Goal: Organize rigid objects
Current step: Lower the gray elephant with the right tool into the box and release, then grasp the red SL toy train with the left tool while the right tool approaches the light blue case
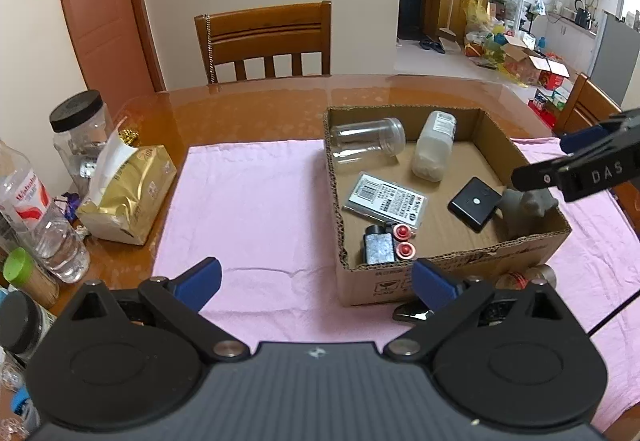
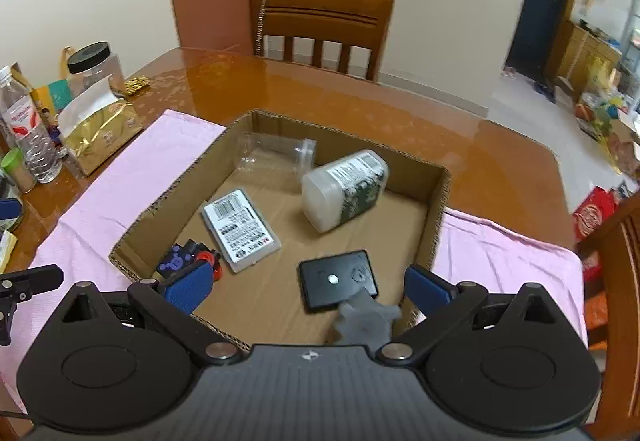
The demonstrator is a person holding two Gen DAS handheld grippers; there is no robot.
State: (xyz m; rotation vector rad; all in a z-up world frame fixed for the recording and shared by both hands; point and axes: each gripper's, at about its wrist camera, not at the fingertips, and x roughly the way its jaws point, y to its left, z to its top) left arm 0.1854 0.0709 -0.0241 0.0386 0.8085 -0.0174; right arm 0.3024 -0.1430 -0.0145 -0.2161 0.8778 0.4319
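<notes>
right gripper (image 2: 308, 291) gapes above grey figurine (image 2: 362, 321) in box (image 2: 436, 201).

Two matching handheld grippers, black with blue finger pads.
The left gripper (image 1: 316, 281) and right gripper (image 2: 308, 287) each have a ribbed grey-black body, round black side discs, silver pivot screws, and angular black linkage arms; white "DAS" lettering marks the right one.

The cardboard box (image 1: 452, 269) sits on the cloth (image 1: 256, 201) toward the table's (image 1: 248, 109) right side. Inside, a jar (image 1: 366, 139) and a bottle (image 1: 434, 149) lie along its far wall. A figurine (image 1: 524, 207) rests in its near right corner beside a flat case (image 1: 474, 204).
</notes>
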